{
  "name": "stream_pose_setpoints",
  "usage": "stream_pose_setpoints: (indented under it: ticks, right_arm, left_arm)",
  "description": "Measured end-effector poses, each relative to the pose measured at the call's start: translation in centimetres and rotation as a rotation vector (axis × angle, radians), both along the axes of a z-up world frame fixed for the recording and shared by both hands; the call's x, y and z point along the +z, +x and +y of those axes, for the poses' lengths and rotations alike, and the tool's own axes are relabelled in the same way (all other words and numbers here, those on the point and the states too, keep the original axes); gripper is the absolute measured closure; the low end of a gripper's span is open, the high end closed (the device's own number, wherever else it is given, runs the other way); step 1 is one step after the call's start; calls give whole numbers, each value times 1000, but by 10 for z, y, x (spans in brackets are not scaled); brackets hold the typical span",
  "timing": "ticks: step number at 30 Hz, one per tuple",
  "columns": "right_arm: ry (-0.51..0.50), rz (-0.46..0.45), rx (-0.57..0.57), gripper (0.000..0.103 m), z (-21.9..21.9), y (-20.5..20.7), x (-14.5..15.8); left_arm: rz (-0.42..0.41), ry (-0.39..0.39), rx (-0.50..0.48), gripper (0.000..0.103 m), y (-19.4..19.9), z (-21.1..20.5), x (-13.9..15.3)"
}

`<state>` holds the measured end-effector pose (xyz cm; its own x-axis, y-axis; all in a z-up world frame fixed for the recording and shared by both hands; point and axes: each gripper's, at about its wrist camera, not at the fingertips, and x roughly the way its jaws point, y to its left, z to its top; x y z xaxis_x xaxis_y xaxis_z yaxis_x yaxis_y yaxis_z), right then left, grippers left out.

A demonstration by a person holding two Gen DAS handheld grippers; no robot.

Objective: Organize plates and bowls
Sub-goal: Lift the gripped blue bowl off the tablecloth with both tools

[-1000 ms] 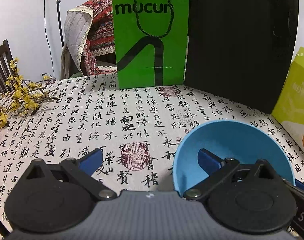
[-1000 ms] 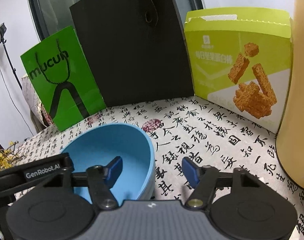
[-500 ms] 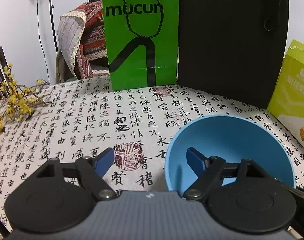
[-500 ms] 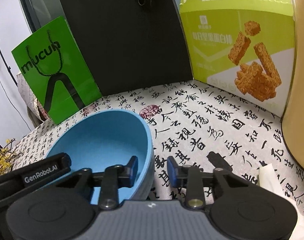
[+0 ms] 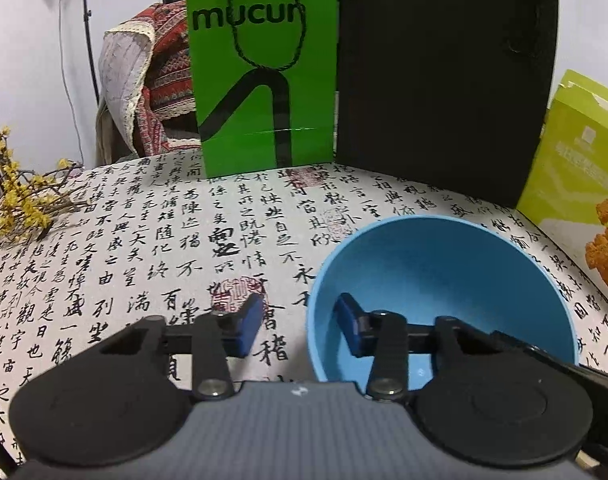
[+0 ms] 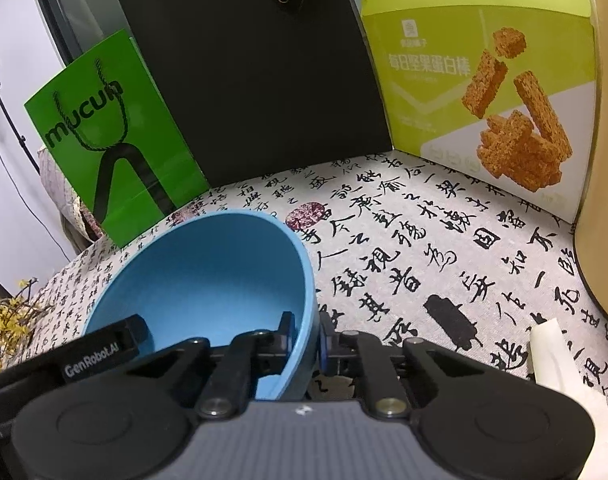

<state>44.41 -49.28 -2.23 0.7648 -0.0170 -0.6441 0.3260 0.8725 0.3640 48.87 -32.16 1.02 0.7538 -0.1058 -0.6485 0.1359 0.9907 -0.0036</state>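
A light blue bowl (image 5: 436, 276) stands on the calligraphy-print tablecloth (image 5: 144, 248). My left gripper (image 5: 300, 326) straddles the bowl's left rim, one finger inside and one outside, with a gap still showing on each side of the rim. In the right wrist view the same bowl (image 6: 208, 280) has its right rim pinched between the two fingers of my right gripper (image 6: 306, 340), which is shut on it. The bowl looks slightly tilted.
A green "mucun" paper bag (image 5: 264, 68), a black bag (image 5: 444, 80) and a lime snack box (image 6: 488, 84) stand along the back. Yellow dried flowers (image 5: 16, 200) lie at the left. A white tissue (image 6: 552, 356) and a tan object (image 6: 604, 200) sit at the right.
My right gripper has closed from wide open onto the bowl's right rim. My left gripper's fingers have narrowed around the left rim.
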Motion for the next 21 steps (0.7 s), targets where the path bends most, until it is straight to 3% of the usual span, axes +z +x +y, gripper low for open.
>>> stream_pose_setpoints:
  ticks: [11,21]
  right_arm:
    - [11,-16,5,94,0,-2,1]
    - [23,-15,0,95,-1,-2,1]
  left_arm:
    - [2,-2,-17,85,-4,-4,0]
    - [7,-2,-18,86,-4,-4,0]
